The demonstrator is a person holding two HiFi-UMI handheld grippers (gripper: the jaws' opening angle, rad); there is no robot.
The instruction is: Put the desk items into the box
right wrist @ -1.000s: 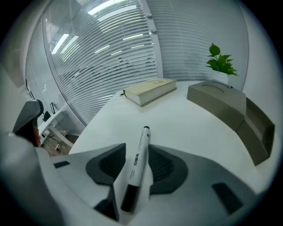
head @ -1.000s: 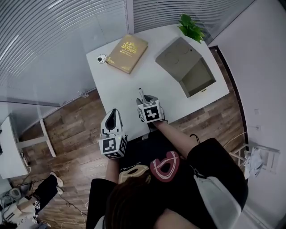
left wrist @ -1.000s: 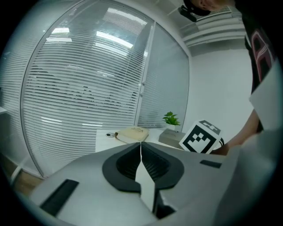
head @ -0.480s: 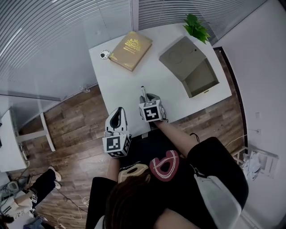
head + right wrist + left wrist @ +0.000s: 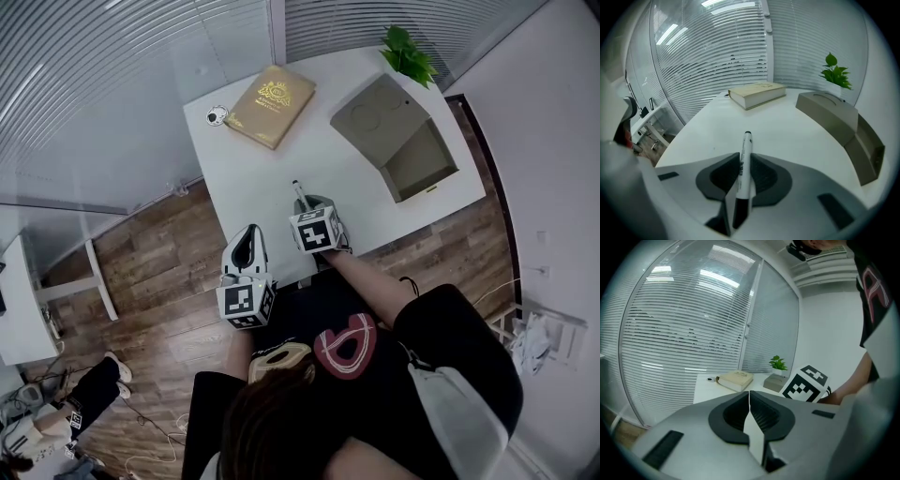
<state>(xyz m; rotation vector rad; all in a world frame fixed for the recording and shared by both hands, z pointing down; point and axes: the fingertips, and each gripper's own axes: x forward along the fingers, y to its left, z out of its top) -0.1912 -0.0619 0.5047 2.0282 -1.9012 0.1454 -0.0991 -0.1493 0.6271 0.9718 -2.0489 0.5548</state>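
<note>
Book [image 5: 271,106] back-left on the table [image 5: 281,169], box [image 5: 398,141] right, plant [image 5: 406,54] behind it — marker [image 5: 746,154] nearest the front.

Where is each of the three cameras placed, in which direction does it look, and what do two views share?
Head view: on the person's head, looking steeply down at the white table; shows their torso, left tool, right tool.
Left gripper view: on the left tool, looking nearly level across the table; shows its shut jaws, a forearm.
Right gripper view: on the right tool, looking down along the table; its jaws have just been closing on the marker.
Shared: both gripper views show the book, box and plant.
</note>
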